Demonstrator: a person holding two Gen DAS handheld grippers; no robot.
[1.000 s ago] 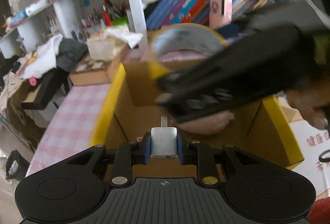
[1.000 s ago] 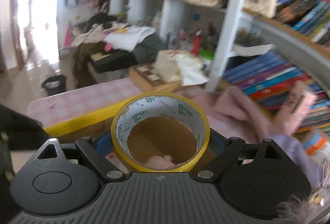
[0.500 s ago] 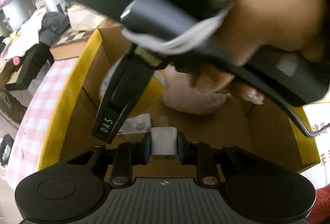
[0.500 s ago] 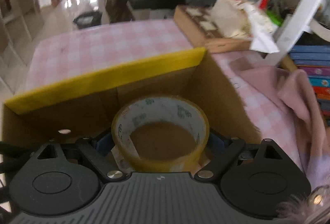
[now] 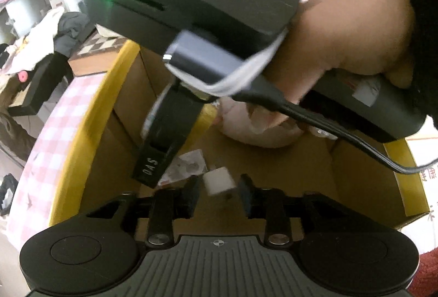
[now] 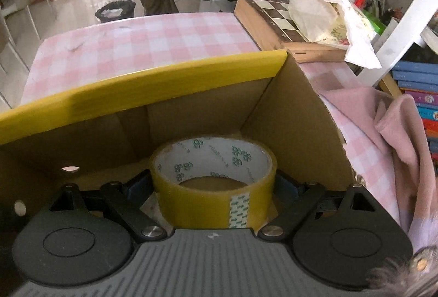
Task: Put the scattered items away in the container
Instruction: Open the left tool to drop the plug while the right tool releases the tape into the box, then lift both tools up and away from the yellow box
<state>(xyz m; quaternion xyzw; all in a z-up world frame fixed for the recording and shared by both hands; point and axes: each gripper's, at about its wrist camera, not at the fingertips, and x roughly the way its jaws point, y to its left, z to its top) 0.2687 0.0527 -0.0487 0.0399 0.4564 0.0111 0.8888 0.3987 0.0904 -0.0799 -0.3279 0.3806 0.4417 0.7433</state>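
A cardboard box [image 5: 82, 127] with a yellow rim [image 6: 137, 86] stands on a pink checked table. My left gripper [image 5: 218, 194] hangs over its inside, and its jaws are opening. A small white charger cube [image 5: 219, 183] sits tilted between them, with a gap on each side. My right gripper [image 6: 213, 184] is shut on a roll of yellowish packing tape [image 6: 213, 198], low inside the box near a corner. In the left wrist view a hand [image 5: 342, 37] holds that right gripper, and its dark finger [image 5: 161, 143] reaches down into the box. A pink soft toy [image 5: 260, 132] and a small packet [image 5: 186, 168] lie on the box floor.
A wooden chessboard case [image 6: 273, 20] with a white bag [image 6: 328, 15] on it stands behind the box. To the right are a pink cloth [image 6: 383, 119] and stacked books [image 6: 418, 83]. The checked tablecloth [image 6: 137, 42] stretches beyond the box. A bin [image 6: 115, 9] is on the floor.
The left jaws have parted and the white cube has come loose and tilted. The right gripper has gone down into the box with the tape roll, crossing above the left gripper.
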